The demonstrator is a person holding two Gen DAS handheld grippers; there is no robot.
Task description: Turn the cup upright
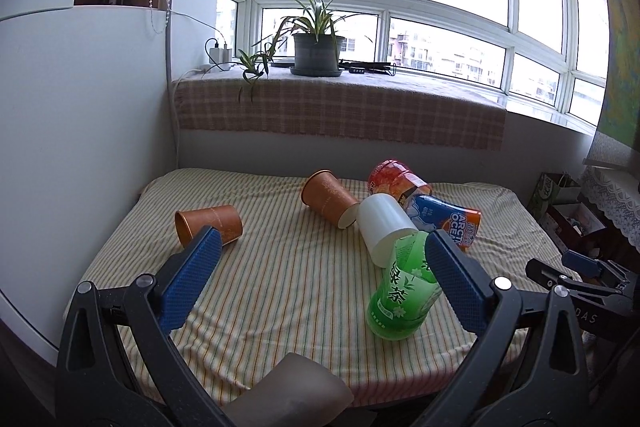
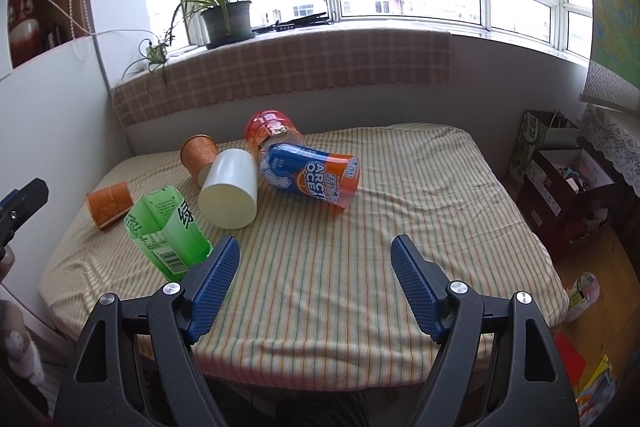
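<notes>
Ahead of both open, empty grippers, six cups lie tipped on the striped bed (image 2: 400, 187).
Left gripper (image 1: 320, 251) fingers frame the green cup (image 1: 404, 291); right gripper (image 2: 316, 259) hovers nearby. Best grip its sidewall, then rotate base downward.

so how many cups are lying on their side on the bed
6: two orange paper cups at left and centre, a white one, a green one nearest, a red one and a blue-orange one at the back. None looks hidden.
</notes>
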